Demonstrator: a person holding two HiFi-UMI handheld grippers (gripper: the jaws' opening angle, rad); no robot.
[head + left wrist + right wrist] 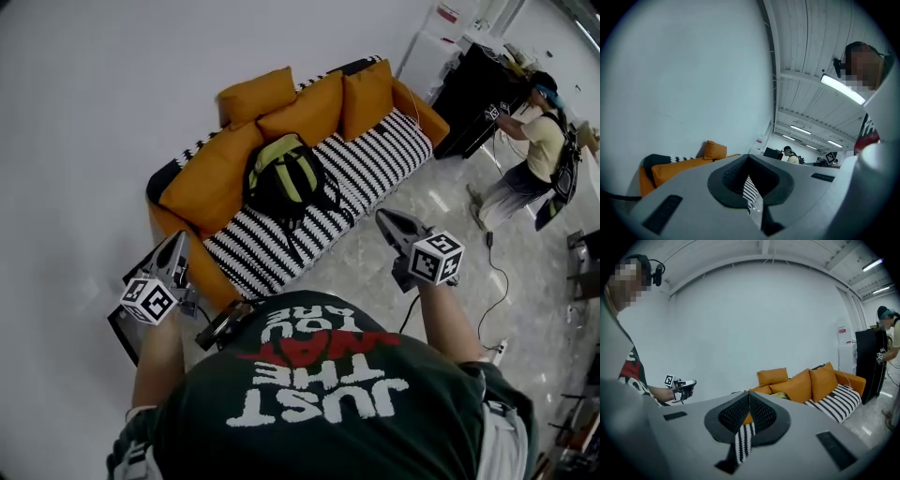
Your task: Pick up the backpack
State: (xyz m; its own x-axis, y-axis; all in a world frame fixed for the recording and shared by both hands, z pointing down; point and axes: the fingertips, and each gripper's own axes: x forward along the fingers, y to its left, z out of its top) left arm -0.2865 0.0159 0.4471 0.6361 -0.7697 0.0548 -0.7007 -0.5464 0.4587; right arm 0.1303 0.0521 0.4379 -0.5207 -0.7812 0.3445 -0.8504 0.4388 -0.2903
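The backpack [285, 178], black with lime-green panels, lies on the striped seat of an orange sofa [375, 164], propped against the cushions. Both grippers hang in the air short of the sofa, empty, and well apart from the backpack. My left gripper [174, 247] is at the sofa's near left corner with its jaws together. My right gripper [386, 221] is off the seat's front edge, also shut. In the right gripper view, a sliver of the backpack [788, 396] shows above the shut gripper [749, 393], and the left gripper [687, 386] is at far left. The left gripper view has its shut gripper [749, 158] facing along the wall.
Several orange cushions [309, 108] line the sofa back against a white wall. Another person [536, 150] stands at a black cabinet [476, 98] at the far right. A cable [494, 281] runs over the glossy floor. A dark flat frame [125, 330] lies by my left arm.
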